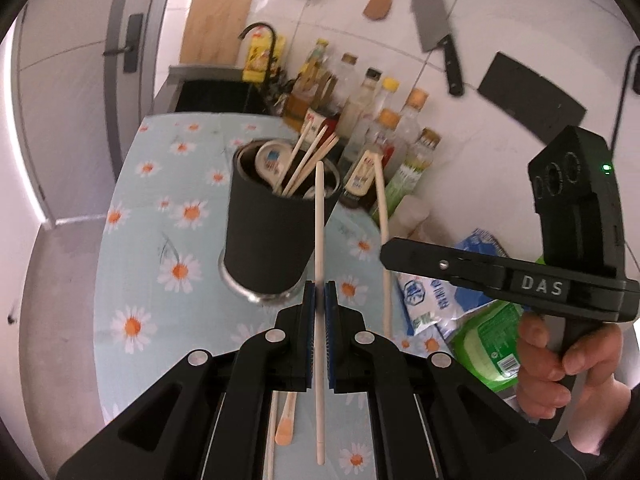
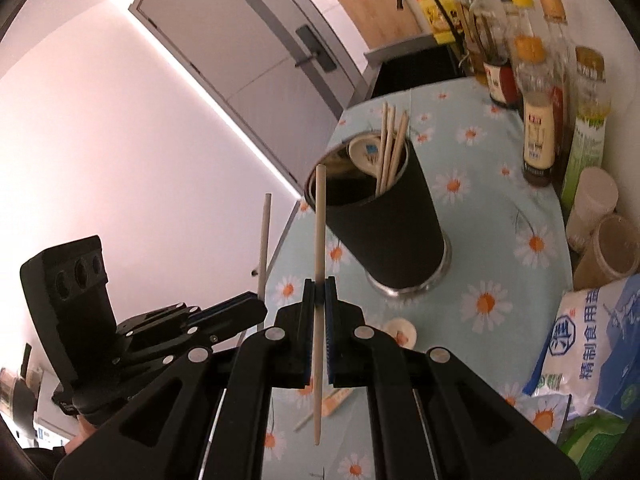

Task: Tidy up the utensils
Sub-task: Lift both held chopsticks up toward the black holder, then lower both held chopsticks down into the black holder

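A black utensil holder (image 1: 272,232) (image 2: 388,224) stands on the daisy-print tablecloth (image 1: 132,264), with several chopsticks and a white spoon (image 1: 270,160) in it. My left gripper (image 1: 319,294) is shut on a pale chopstick (image 1: 319,208) that stands upright, in front of the holder. My right gripper (image 2: 319,294) is shut on another chopstick (image 2: 320,220), also upright, near the holder's rim. Each gripper shows in the other's view: the right one (image 1: 386,256) with its chopstick (image 1: 382,208), the left one (image 2: 244,310) with its chopstick (image 2: 264,236). A loose spoon (image 2: 400,330) and chopstick (image 2: 310,418) lie on the cloth below.
Sauce and oil bottles (image 1: 380,128) (image 2: 536,132) line the wall behind the holder. Salt bags (image 2: 580,352) and plastic tubs (image 2: 600,232) crowd the right side. A black sink (image 1: 216,94) with a tap lies beyond the cloth. A cleaver (image 1: 436,32) and a wooden spatula (image 1: 380,0) hang on the wall.
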### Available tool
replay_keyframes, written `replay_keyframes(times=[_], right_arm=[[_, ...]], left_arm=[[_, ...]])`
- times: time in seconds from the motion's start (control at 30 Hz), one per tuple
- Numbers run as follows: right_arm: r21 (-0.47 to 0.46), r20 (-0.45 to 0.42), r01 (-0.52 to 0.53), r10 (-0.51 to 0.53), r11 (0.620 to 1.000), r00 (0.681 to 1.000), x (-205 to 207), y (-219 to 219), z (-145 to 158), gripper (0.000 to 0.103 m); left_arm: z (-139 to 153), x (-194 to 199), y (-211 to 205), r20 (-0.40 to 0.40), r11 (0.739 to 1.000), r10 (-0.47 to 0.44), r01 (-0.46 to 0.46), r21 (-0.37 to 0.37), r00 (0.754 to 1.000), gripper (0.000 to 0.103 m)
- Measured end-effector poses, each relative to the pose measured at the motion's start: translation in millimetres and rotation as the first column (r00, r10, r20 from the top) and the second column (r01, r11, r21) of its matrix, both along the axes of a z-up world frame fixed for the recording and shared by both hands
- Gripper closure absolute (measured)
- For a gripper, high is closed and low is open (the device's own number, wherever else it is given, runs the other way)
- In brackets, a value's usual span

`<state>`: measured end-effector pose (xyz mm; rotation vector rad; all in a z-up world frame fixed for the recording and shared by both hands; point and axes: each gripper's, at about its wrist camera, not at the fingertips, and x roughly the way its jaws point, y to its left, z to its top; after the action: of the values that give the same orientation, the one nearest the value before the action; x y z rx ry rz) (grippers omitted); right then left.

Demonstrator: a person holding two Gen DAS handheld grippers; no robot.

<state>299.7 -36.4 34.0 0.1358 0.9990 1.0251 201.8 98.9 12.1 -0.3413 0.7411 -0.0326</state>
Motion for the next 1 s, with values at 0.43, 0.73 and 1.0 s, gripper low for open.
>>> replay_keyframes(times=[0.43,0.73,1.0], right_arm=[[0.14,0.169,0.097,-0.121,0.985,0.978,15.0,10.2,30.4,0.097],[0.239,0.326,0.099,-0.175,0.966,0.929,17.9,12.0,63.9,0.097],[0.287,0.428,0.112,-0.232,0.951,0.873,29.6,17.9,83.2,0.097]], left_arm=[[34.6,14.0,42.6,0.202,0.998,0.026,-0.014,-0.059,0.979,0.1],[50.5,38.7,61.9,0.302,0.996,0.028,-0.002,-0.087,0.953,0.1],[69.1,51.0,77.0,0.42,0.991,0.094,-0.044,-0.127,0.902,0.1]])
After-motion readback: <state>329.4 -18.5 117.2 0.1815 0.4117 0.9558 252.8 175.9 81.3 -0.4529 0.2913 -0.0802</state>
